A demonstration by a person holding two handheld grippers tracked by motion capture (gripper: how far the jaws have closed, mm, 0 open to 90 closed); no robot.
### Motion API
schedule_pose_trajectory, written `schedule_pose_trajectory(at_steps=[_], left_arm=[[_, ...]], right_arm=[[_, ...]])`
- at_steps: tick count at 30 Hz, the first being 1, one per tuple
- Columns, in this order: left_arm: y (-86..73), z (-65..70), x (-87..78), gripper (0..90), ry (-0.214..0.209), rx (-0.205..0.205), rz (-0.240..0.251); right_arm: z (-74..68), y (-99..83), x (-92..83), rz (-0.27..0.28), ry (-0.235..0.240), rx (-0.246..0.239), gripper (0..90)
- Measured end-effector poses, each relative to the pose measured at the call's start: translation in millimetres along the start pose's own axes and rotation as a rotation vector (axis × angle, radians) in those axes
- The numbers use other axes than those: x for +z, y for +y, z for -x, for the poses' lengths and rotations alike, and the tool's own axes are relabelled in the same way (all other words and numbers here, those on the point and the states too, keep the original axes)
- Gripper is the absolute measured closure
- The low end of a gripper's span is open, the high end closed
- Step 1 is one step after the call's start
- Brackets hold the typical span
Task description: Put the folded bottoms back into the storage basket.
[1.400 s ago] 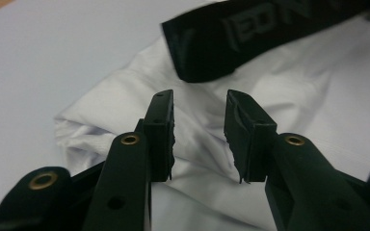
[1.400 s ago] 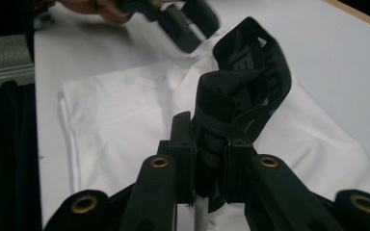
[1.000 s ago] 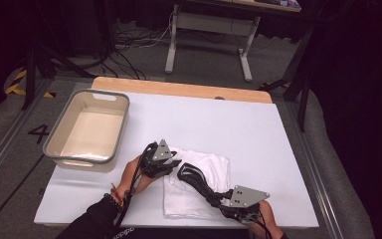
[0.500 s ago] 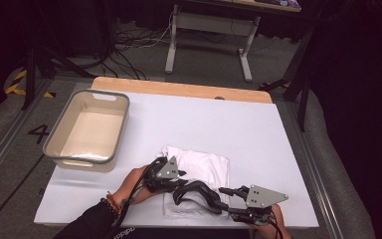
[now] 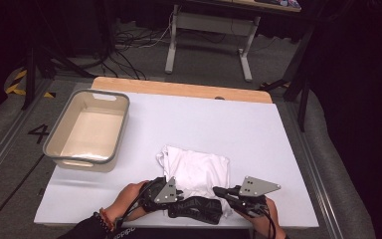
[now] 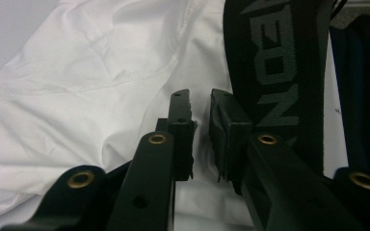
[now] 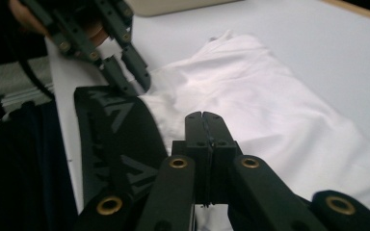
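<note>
White folded garment (image 5: 195, 172) lying on the white tabletop (image 5: 258, 134), near its front edge, to the right of a grey bin (image 5: 90, 130) that stands well apart from it. A black strap with grey lettering (image 5: 199, 208) lies across the garment's near edge, between the two hands.

Left tool (image 5: 175, 190), at the garment's near left corner: its jaws have just been closing and now stand a narrow gap apart over the white cloth; in the left gripper view (image 6: 201, 126) cloth shows through the gap, and whether the pads pinch it cannot be told. The strap (image 6: 274, 72) runs just beside the right-hand jaw.

Right tool (image 5: 220, 191), at the garment's near right side: its jaws have just been closing; in the right gripper view (image 7: 205, 124) they meet face to face above the cloth (image 7: 270, 101), with nothing seen between them.
</note>
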State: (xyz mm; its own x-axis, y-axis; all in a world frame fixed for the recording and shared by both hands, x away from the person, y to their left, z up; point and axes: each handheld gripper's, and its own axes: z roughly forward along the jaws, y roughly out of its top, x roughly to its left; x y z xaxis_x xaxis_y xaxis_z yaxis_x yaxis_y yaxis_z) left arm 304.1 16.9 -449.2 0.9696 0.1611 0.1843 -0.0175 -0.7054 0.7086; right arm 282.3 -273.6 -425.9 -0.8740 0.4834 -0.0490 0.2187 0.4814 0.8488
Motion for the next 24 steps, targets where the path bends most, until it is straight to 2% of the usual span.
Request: schedule_pose_trajectory(at_steps=[1, 3, 4, 5, 6, 7, 8, 9, 10, 11, 12, 13, 14, 15, 16, 17, 18, 19, 20, 21, 22, 24], left_arm=[[-2.8, 1.0, 2.9, 80.7, -0.006, -0.006, -0.010], [-4.1, 2.1, 4.3, 81.3, -0.004, -0.007, -0.016], [-5.0, 2.4, 4.5, 81.9, -0.003, -0.005, -0.019], [-5.4, 2.0, 4.4, 81.9, -0.004, -0.006, -0.015], [-5.7, 1.5, 3.8, 81.8, -0.004, -0.009, -0.017], [-6.1, 0.9, 2.6, 81.8, 0.004, -0.006, -0.023], [-7.0, -1.6, -0.3, 80.5, 0.006, -0.019, -0.009], [-7.0, -1.6, -0.3, 79.7, 0.006, -0.019, -0.009], [-7.4, -4.0, -3.1, 79.7, 0.015, -0.038, 0.008], [-6.2, -5.4, -6.1, 75.2, 0.038, -0.050, 0.023], [-4.4, -6.1, -8.3, 74.1, 0.035, -0.066, 0.053], [-4.4, -6.1, -8.3, 73.6, 0.035, -0.066, 0.053], [0.8, -4.6, -9.7, 73.4, 0.021, -0.074, 0.087], [2.8, -3.2, -9.2, 73.5, 0.008, -0.069, 0.091], [2.8, -3.2, -9.2, 73.5, 0.008, -0.069, 0.091], [5.5, 0.2, -7.1, 73.5, -0.012, -0.055, 0.085], [6.2, 5.2, -2.5, 76.4, -0.038, -0.031, 0.057], [6.2, 5.2, -2.5, 77.3, -0.038, -0.031, 0.057], [4.3, 8.4, 1.0, 78.3, -0.051, -0.015, 0.033], [3.4, 8.7, 1.9, 78.3, -0.052, -0.010, 0.027], [-0.4, 8.9, 3.2, 78.8, -0.073, -0.031, 0.032], [-3.7, 8.6, 3.4, 81.2, -0.086, -0.052, 0.043]], right_arm=[[-6.7, 0.5, 9.2, -0.034, 0.019, -0.031, 90.0], [-8.7, 0.0, 12.5, -0.047, 0.027, -0.040, 90.0], [-13.1, -2.6, 20.1, -0.083, 0.044, -0.060, 90.0], [-13.1, -2.6, 20.1, -0.083, 0.044, -0.060, 90.0], [-15.7, -6.5, 25.8, -0.123, 0.054, -0.080, 89.9], [-15.7, -6.5, 25.8, -0.123, 0.054, -0.080, 89.9], [-17.0, -10.6, 29.3, -0.155, 0.060, -0.089, 90.0], [-17.0, -10.6, 29.3, -0.155, 0.060, -0.089, 90.0], [-17.6, -11.7, 30.0, -0.158, 0.059, -0.095, 90.0], [-17.8, -11.8, 29.1, -0.158, 0.064, -0.089, 90.0], [-18.0, -11.9, 29.1, -0.161, 0.063, -0.092, 90.0], [-18.9, -12.3, 29.2, -0.160, 0.061, -0.101, 90.0], [-19.8, -12.3, 29.2, -0.159, 0.057, -0.110, 90.0], [-20.3, -11.9, 28.8, -0.165, 0.055, -0.124, 90.0], [-20.3, -11.9, 28.8, -0.165, 0.055, -0.124, 90.0], [-20.3, -11.7, 28.8, -0.166, 0.056, -0.127, 90.0], [-18.6, -11.7, 27.7, -0.164, 0.053, -0.119, 89.1], [-18.6, -11.7, 27.7, -0.164, 0.053, -0.119, 89.1], [-13.5, -12.5, 24.8, -0.157, 0.039, -0.102, 84.5], [-13.5, -12.5, 24.8, -0.157, 0.039, -0.102, 84.5], [-12.4, -12.6, 23.8, -0.154, 0.028, -0.091, 81.6], [-1.5, -11.6, 17.4, -0.124, -0.029, -0.056, 74.3]])
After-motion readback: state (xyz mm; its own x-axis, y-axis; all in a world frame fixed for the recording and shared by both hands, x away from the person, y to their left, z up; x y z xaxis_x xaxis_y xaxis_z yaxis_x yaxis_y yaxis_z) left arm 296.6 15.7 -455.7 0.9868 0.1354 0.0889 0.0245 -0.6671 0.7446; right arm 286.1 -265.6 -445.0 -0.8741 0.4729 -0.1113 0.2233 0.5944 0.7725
